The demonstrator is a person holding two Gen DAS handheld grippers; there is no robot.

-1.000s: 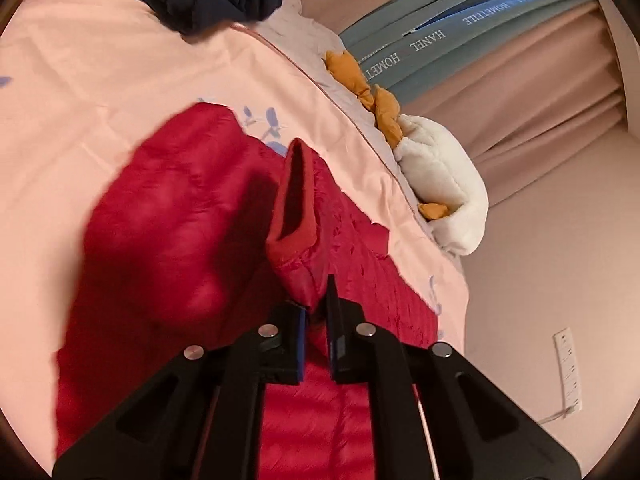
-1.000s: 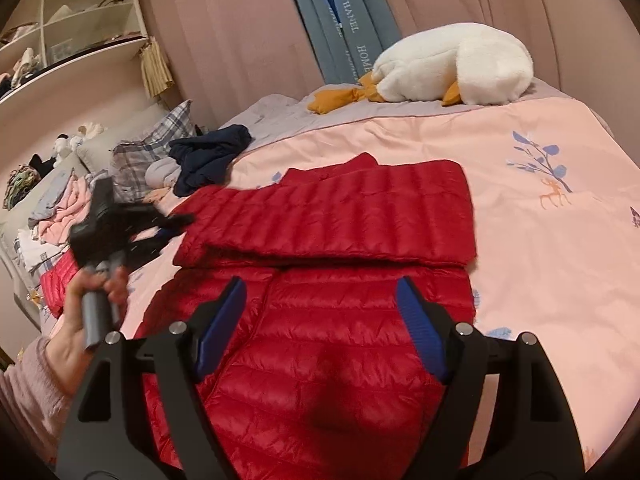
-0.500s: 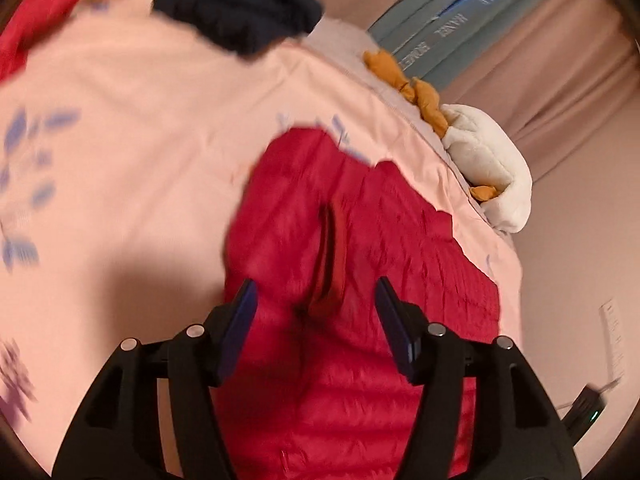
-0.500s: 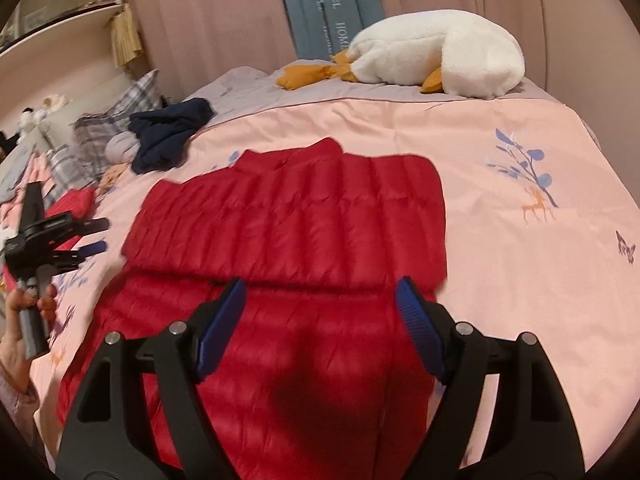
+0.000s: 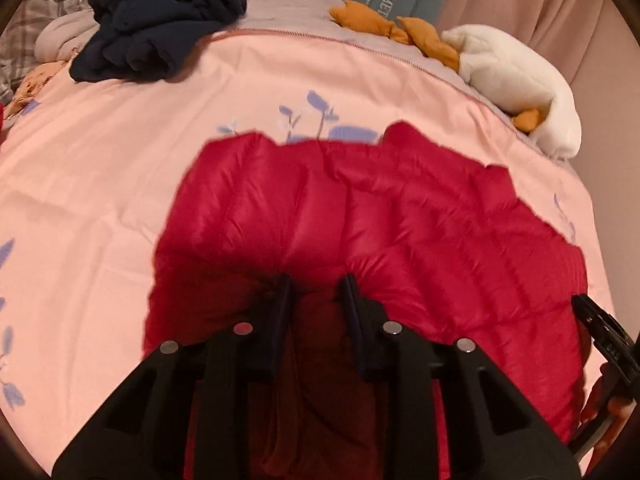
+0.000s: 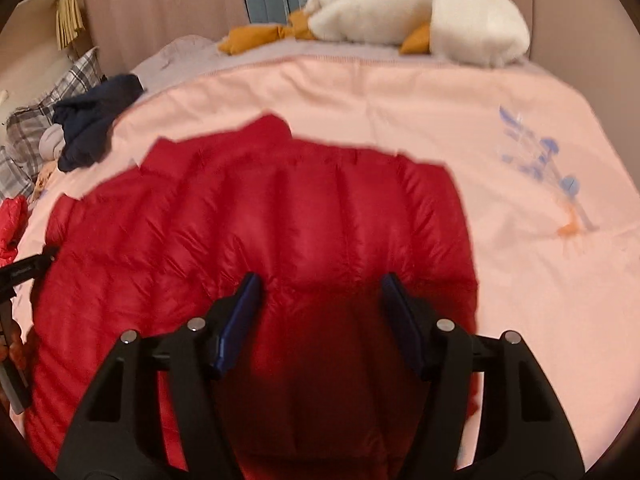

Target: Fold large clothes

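Both tongs, left gripper [image 5: 316,292] and right gripper [image 6: 320,292], have just been closing but stay spread over the red jacket [image 6: 256,232], so a shallow bite could slip off its puffy folded edge

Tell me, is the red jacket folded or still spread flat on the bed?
Partly folded. The red jacket has one quilted layer lying across its lower part, with a fold edge near both claws. Whether the sleeves are tucked underneath, I cannot tell.

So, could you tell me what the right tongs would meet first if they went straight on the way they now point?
Probably the red jacket: the right tongs point down at its folded top layer, with nothing seen between, though depth is unclear.
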